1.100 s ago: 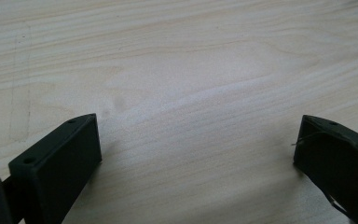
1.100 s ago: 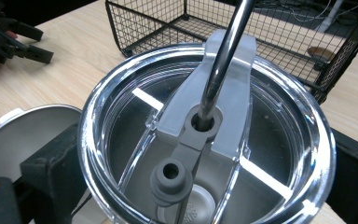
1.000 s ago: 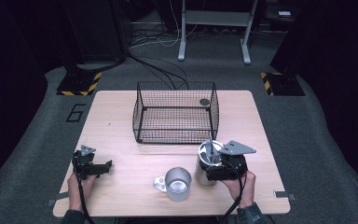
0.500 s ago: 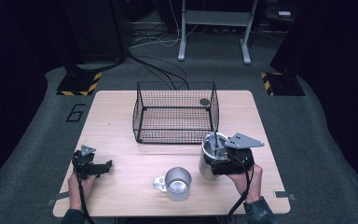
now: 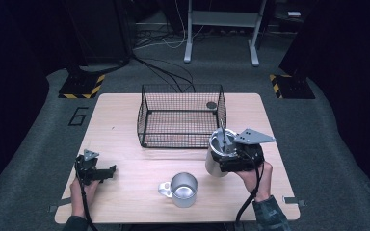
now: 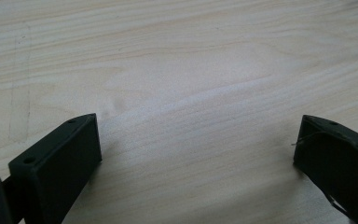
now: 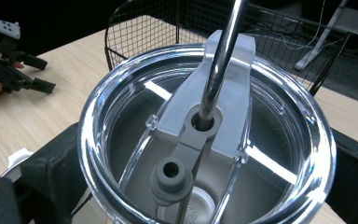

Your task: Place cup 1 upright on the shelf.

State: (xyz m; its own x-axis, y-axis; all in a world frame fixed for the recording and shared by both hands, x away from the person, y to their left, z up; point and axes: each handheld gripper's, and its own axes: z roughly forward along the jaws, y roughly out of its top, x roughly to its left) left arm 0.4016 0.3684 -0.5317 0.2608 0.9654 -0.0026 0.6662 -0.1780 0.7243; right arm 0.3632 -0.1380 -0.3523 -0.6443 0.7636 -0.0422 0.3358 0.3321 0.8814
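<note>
A steel tumbler (image 5: 215, 161) with a clear lid (image 7: 121, 112) and a metal straw (image 7: 221, 51) leans slightly by the front right corner of the wire basket (image 5: 180, 115). My right gripper (image 5: 220, 162) is shut on the tumbler's body, a black jaw on each side in the right gripper view. A steel mug (image 5: 183, 189) with a handle stands near the table's front middle. My left gripper (image 5: 108, 173) rests on the table at the front left, open, with only bare wood (image 6: 191, 70) between its jaws.
A small dark round object (image 5: 211, 105) lies in the basket's far right corner. The wooden table (image 5: 120, 120) has bare room left of the basket. Dark floor with cables and stand legs lies beyond the far edge.
My right gripper has carried the tumbler away from the person, toward the basket's front right corner. The left gripper and the mug have not moved.
</note>
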